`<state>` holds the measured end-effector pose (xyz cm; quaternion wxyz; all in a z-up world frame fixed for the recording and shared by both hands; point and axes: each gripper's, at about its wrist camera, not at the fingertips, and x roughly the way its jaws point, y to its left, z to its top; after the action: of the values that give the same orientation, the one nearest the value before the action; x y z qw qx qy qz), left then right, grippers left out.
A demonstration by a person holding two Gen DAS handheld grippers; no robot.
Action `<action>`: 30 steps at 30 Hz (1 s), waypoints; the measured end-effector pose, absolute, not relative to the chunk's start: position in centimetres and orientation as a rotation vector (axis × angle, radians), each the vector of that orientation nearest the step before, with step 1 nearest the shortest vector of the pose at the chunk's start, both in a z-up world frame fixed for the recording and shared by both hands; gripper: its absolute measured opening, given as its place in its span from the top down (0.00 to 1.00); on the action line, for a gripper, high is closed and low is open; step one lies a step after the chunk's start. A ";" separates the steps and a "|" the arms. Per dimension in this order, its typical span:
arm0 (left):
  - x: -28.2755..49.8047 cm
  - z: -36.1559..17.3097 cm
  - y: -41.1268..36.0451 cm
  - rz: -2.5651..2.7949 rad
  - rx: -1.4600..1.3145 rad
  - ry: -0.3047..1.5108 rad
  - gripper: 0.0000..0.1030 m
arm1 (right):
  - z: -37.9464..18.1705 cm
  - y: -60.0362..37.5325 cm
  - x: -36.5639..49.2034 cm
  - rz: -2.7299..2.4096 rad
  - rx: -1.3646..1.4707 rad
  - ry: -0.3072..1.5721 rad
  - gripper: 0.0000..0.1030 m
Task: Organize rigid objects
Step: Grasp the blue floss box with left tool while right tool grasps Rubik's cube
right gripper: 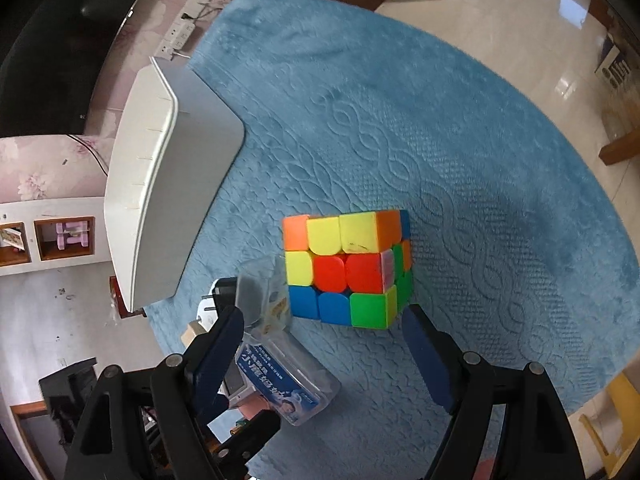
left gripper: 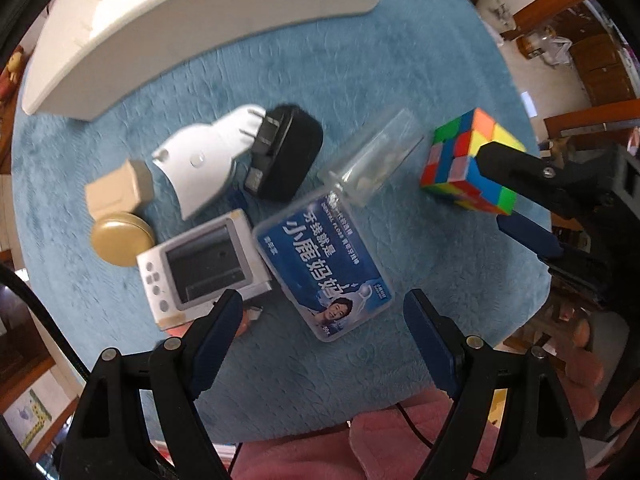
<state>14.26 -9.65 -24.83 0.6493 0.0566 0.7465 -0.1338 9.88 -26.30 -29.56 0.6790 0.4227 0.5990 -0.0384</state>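
A colourful puzzle cube (left gripper: 470, 162) (right gripper: 346, 268) sits on the blue cloth. My right gripper (right gripper: 324, 322) is open just in front of the cube; it also shows beside the cube in the left wrist view (left gripper: 516, 196). My left gripper (left gripper: 324, 308) is open over a blue floss box (left gripper: 324, 264), which the right wrist view also shows (right gripper: 280, 380). Nearby lie a clear plastic case (left gripper: 374, 158), a black charger (left gripper: 284, 152), a white plug piece (left gripper: 204, 160), a small white screen device (left gripper: 204, 268), a tan block (left gripper: 120, 190) and a gold round tin (left gripper: 120, 240).
A white bin (left gripper: 180, 28) (right gripper: 172, 200) stands at the far side of the blue cloth (left gripper: 360, 80). Beyond the cloth's edge are a tiled floor (right gripper: 520, 32), wooden furniture and a power strip (right gripper: 180, 32). Pink fabric (left gripper: 320, 452) lies at the near edge.
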 end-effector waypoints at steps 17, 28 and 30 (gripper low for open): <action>15.3 -28.2 -11.3 -0.168 0.106 1.845 0.18 | -31.7 -24.9 12.5 -0.022 0.803 1.502 0.20; 17.5 -29.1 -13.4 -0.088 0.110 1.848 0.18 | -32.3 -24.7 14.3 0.013 0.702 1.557 0.21; 17.7 -29.2 -13.5 -0.075 0.106 1.853 0.18 | -32.5 -24.9 14.5 0.017 0.692 1.568 0.23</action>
<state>17.73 -13.55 -29.18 0.5989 0.0458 0.7989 -0.0323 14.50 -24.86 -32.52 0.6548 0.3054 0.6913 0.0073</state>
